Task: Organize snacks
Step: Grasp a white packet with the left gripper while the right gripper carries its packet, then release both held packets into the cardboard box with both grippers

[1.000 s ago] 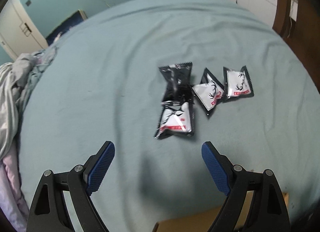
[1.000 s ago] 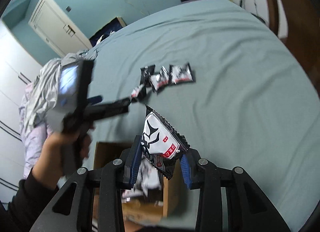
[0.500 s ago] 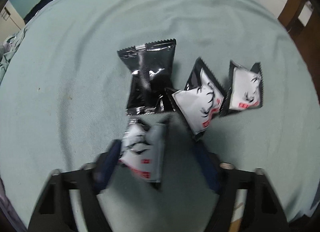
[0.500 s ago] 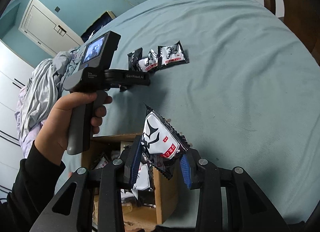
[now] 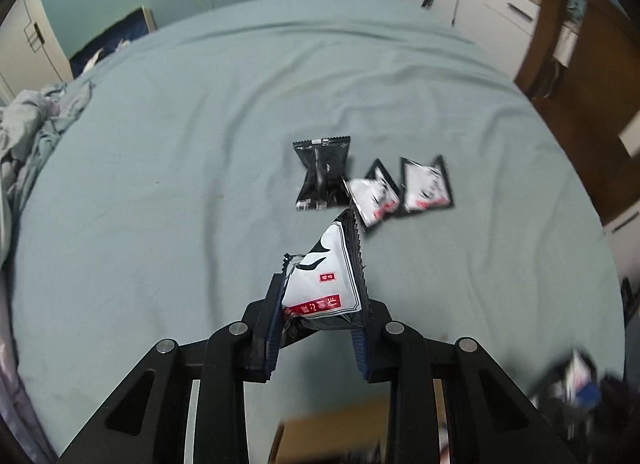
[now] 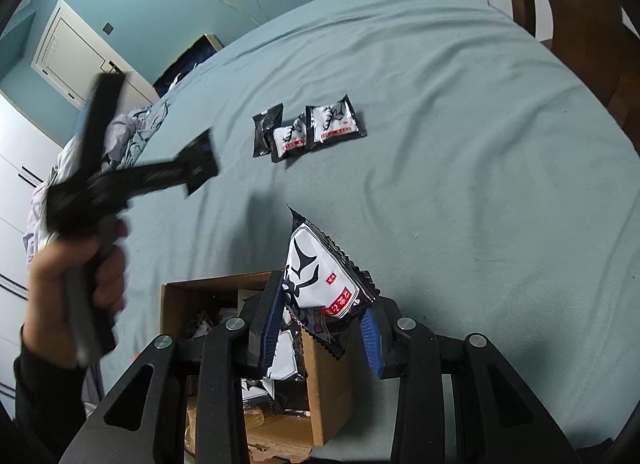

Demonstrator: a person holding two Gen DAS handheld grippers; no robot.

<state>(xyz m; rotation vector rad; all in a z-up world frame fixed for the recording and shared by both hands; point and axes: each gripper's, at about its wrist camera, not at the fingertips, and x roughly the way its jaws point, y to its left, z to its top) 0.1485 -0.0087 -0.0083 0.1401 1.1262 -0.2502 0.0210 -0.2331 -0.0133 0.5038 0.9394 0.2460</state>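
My left gripper is shut on a black-and-white snack packet and holds it above the teal bed. Three more packets lie beyond it: a black one, a white one and another white one. My right gripper is shut on a similar snack packet over an open cardboard box that holds several packets. The three lying packets also show in the right wrist view. The left gripper appears blurred at the left there.
The teal bedsheet covers the whole work surface. Crumpled grey bedding lies at the left edge. White cabinets and a wooden frame stand at the far right. The box edge shows under my left gripper.
My left gripper went down to the nearest packet, shut on it and lifted it back toward the box. My right gripper stayed shut on its packet above the box.
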